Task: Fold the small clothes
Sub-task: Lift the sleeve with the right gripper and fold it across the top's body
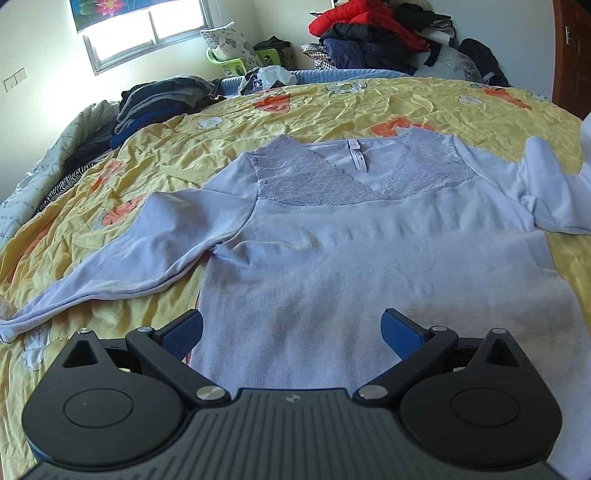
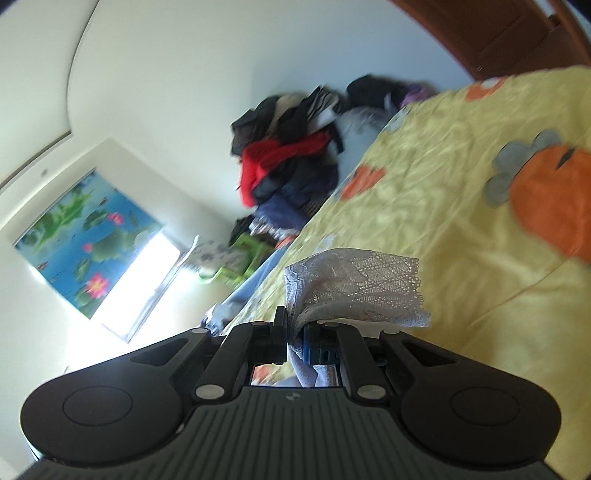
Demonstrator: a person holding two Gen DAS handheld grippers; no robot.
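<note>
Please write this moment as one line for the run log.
stage: fold start | left gripper: jaws open over top | right gripper: jaws shut on lace cuff

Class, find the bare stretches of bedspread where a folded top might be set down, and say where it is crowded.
Free: yellow bedspread between the top's neckline and the far edge. Crowded: dark folded pile far left, red-and-black heap behind.

The top [image 1: 332, 258] is soft, matt ribbed knit with openwork lace [image 1: 295, 177] at the neckline. The bedspread [image 1: 332, 107] is crinkled, faintly shiny cloth. The left gripper [image 1: 291, 332] is matt black plastic with bright metal rivets.
</note>
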